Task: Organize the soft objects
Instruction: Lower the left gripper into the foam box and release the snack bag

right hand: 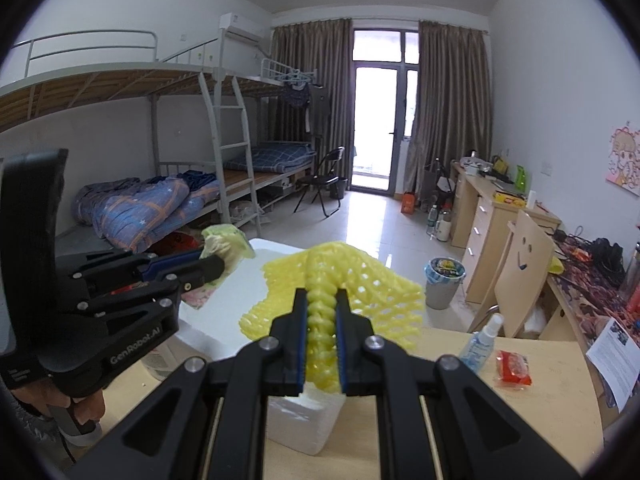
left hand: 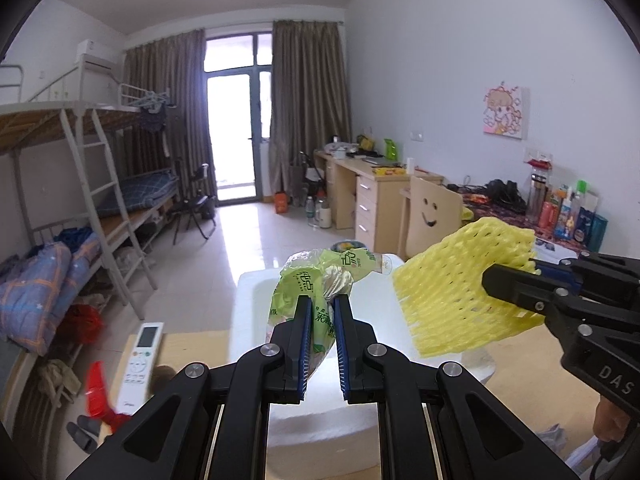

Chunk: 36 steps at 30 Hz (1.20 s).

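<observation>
My left gripper [left hand: 322,304] is shut on a crumpled green and clear plastic bag [left hand: 310,284], held up over a white foam box [left hand: 256,304]. In the right wrist view the same gripper [right hand: 218,268] comes in from the left with the bag [right hand: 224,242] bunched at its tips. My right gripper [right hand: 322,298] is shut on a yellow foam fruit net [right hand: 352,276], squeezed thin between the pads and fanned out beyond them. From the left wrist view that net [left hand: 460,284] hangs at the right, above the box's right side. The box [right hand: 228,320] sits on a wooden table [right hand: 460,400].
A white remote [left hand: 140,364] and a red item [left hand: 96,392] lie left of the box. A spray bottle [right hand: 482,340], a red snack packet [right hand: 514,366] and a printed sheet [right hand: 614,356] lie at the table's right. Beyond the box stand a bin [right hand: 444,282], a chair [right hand: 520,276] and desks.
</observation>
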Available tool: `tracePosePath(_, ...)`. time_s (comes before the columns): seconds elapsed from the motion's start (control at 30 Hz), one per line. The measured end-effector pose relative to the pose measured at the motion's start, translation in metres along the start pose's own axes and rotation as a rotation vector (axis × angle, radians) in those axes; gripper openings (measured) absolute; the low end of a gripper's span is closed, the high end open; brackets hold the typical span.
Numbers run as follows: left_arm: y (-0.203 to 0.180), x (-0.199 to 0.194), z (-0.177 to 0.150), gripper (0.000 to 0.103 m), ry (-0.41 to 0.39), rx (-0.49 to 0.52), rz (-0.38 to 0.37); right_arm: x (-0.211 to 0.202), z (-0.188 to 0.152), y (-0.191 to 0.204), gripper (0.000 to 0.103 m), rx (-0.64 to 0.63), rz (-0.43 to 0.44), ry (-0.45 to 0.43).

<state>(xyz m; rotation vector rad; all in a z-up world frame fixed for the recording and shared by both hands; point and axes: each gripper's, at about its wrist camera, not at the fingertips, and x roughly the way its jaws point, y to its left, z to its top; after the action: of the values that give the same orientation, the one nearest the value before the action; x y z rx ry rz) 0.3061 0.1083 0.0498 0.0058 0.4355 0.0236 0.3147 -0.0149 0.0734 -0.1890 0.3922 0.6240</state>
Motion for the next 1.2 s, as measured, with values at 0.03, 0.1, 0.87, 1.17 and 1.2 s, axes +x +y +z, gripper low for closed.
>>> tracePosePath(0.03, -0.001, 0.003, 0.000, 0.012, 0.004, -0.001, -0.010, -0.001, 0.000, -0.001, 0.015, 0.002, -0.007, 0.000)
tracePosePath(0.1, -0.006, 0.009, 0.001, 0.012, 0.013, 0.009, -0.024, -0.003, -0.001, -0.005, 0.015, 0.009, -0.018, 0.002)
tracePosePath(0.87, -0.010, 0.034, 0.005, 0.080, 0.046, -0.004, 0.027, -0.013, -0.005, -0.019, 0.015, 0.027, -0.075, -0.004)
tracePosePath(1.17, -0.008, 0.009, 0.007, 0.102, -0.013, -0.023, 0.059, -0.010, -0.005, -0.021, 0.015, 0.034, -0.061, -0.005)
tracePosePath(1.2, -0.007, 0.006, 0.007, 0.102, -0.014, -0.027, 0.062, -0.010, -0.006, -0.020, 0.015, 0.035, -0.057, -0.004)
